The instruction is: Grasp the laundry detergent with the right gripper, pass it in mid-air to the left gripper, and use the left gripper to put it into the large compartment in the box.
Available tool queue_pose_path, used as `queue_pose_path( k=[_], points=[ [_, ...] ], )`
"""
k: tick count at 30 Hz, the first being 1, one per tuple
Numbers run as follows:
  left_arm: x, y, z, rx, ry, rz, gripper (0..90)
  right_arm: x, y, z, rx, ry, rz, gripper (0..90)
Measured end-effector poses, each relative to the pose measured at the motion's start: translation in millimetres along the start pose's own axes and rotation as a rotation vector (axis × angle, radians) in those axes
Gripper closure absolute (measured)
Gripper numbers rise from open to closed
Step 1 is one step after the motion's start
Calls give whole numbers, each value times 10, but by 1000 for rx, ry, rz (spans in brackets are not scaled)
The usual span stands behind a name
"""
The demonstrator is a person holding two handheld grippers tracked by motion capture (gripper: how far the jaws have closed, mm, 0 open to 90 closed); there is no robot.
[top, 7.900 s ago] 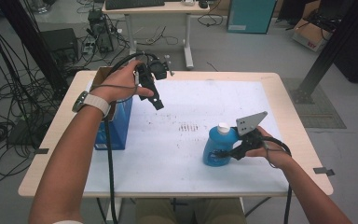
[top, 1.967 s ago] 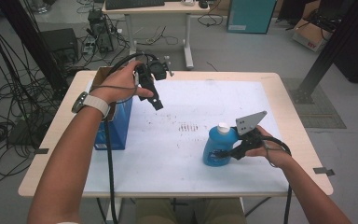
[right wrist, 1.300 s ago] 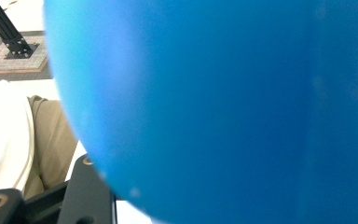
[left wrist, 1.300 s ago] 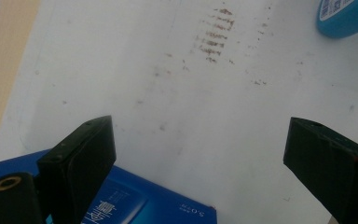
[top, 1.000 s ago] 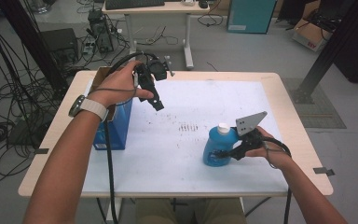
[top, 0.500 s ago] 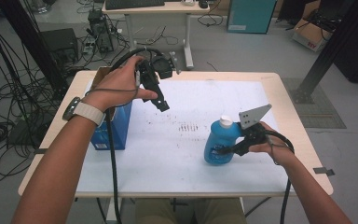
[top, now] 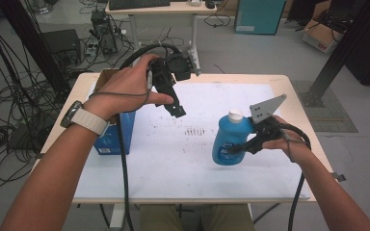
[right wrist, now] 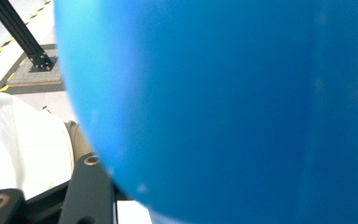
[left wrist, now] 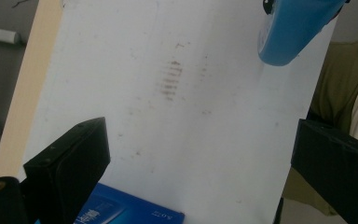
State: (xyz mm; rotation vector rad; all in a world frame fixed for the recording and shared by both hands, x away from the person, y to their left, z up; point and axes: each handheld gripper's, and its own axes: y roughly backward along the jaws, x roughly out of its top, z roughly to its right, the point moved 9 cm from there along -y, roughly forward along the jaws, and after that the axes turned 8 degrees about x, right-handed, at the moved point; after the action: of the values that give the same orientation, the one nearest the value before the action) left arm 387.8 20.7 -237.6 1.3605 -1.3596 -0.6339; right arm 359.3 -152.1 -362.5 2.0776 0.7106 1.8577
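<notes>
A blue bottle (top: 227, 140) with a white cap hangs tilted above the white table top (top: 173, 168), and my right gripper (top: 241, 146) is shut on its side. In the right gripper view the bottle (right wrist: 223, 107) is right up against the lens, next to one black jaw. My left gripper (top: 177, 109) is held high over the table's back left. Its jaws have just been opening and stand wide apart with nothing between them. The left gripper view (left wrist: 200, 168) looks down on the table, with the bottle's base (left wrist: 289, 32) at the upper right.
A blue box (top: 112, 137) stands at the table's left edge, partly under my left forearm; its top (left wrist: 121, 212) shows below the left jaw. Dark smudges (top: 195, 130) mark the middle of the sheet. Cables, a desk and boxes lie beyond the table.
Both hands have risen. The bottle has come up off the table in the right gripper. The left gripper has drifted toward the table's middle and its jaws have spread wider.
</notes>
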Motion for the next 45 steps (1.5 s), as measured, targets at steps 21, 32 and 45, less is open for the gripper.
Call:
queue_pose_path(
  k=[21, 32, 45],
  points=[
    [157, 97, 329, -88, -83, 28, 49, 273, 0, -79, 10, 41, -23, 430],
    [215, 80, 427, -112, -139, 41, 48, 333, -79, -59, 17, 56, -36, 430],
    [266, 2, 491, -140, -150, 45, 48, 310, -179, -35, 17, 70, -56, 430]
  ],
)
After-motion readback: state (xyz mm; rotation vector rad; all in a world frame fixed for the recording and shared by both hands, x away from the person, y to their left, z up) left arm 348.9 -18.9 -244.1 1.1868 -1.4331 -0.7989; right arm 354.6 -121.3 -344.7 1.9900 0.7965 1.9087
